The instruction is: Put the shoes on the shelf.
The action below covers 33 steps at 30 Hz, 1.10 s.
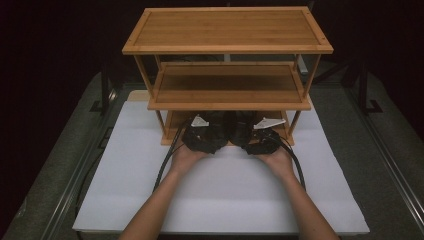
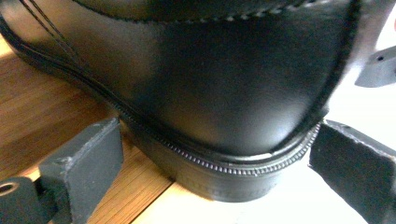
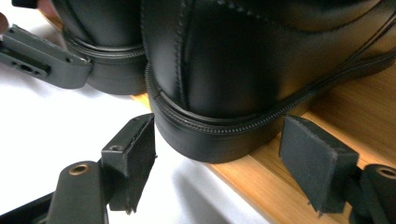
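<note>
Two black leather shoes stand side by side on the bottom board of a bamboo shelf (image 1: 227, 30), their heels at its front edge. The left shoe's heel (image 2: 219, 93) lies between the jaws of my left gripper (image 2: 219, 156), which is open, with a pad (image 2: 88, 158) a little off each side. My right gripper (image 3: 224, 161) is open the same way around the right shoe's heel (image 3: 219, 93), with its pads (image 3: 317, 168) standing clear. From above, the left gripper (image 1: 202, 132) and right gripper (image 1: 261, 134) reach under the middle board, where the shoes (image 1: 230, 122) show dark.
The three-tier shelf stands at the far end of a white mat (image 1: 225, 195); its middle board (image 1: 227, 85) and top board are bare. The bottom board (image 3: 359, 112) ends just behind the heels. In the right gripper view, the left shoe (image 3: 107, 51) and the other gripper's jaw (image 3: 42, 56) sit close by.
</note>
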Tool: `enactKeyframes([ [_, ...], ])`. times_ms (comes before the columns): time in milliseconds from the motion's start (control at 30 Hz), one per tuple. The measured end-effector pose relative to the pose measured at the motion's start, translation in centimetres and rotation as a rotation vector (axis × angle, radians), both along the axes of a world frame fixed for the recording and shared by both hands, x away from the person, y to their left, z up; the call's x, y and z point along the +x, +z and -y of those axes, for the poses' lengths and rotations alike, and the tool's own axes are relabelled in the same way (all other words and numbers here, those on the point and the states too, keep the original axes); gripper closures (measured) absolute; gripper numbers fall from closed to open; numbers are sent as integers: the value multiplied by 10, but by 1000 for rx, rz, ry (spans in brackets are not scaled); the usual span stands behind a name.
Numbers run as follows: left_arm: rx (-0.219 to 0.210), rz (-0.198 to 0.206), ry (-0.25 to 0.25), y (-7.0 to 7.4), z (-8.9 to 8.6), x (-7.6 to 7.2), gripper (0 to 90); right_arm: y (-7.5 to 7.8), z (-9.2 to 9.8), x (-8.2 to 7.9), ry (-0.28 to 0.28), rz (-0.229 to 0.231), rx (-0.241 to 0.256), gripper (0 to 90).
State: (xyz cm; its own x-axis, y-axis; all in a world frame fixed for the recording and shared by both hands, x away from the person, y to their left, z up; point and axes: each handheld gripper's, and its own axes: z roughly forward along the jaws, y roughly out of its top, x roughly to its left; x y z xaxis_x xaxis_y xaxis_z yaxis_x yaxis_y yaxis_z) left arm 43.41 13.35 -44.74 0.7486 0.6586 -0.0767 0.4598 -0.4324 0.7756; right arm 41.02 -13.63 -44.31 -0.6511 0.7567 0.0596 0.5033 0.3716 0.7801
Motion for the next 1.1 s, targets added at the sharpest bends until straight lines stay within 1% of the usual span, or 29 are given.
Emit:
enactKeyframes([
  [33,-13,6,3,1,0,-1,42,1,0,-1,0,2,1,261],
  [100,-15,10,-2,5,-4,-4,42,2,2,-5,5,-4,3,239],
  [167,-1,20,-15,8,-8,-6,41,3,4,-9,8,-8,8,214],
  [200,12,18,-24,10,-10,-9,41,3,5,-11,8,-6,5,203],
  [267,13,18,-32,12,-15,-14,29,5,9,-17,4,-15,2,187],
  [367,32,16,-36,15,-24,-23,29,6,19,-27,1,-11,4,171],
  [467,51,13,-54,18,-35,-33,29,9,31,-38,0,-6,11,160],
  [567,39,12,-53,21,-43,-43,29,11,41,-48,-10,-6,22,143],
  [600,47,16,-55,22,-47,-46,29,12,45,-51,-11,-11,28,134],
  [667,47,20,-57,25,-55,-53,29,14,52,-57,-19,-13,34,134],
  [733,51,16,-50,26,-63,-60,29,15,59,-64,-24,-17,39,133],
  [800,54,12,-47,27,-71,-67,29,16,65,-71,-35,-24,31,101],
  [833,58,12,-47,28,-74,-70,29,16,67,-75,-40,-21,19,98],
  [933,76,9,-40,28,-88,-84,29,15,76,-86,-45,-17,28,98],
  [1000,104,20,-34,29,-99,-93,29,13,80,-92,-52,-16,29,95],
  [1100,115,19,-19,28,-112,-104,29,11,89,-103,-62,-17,28,93],
])
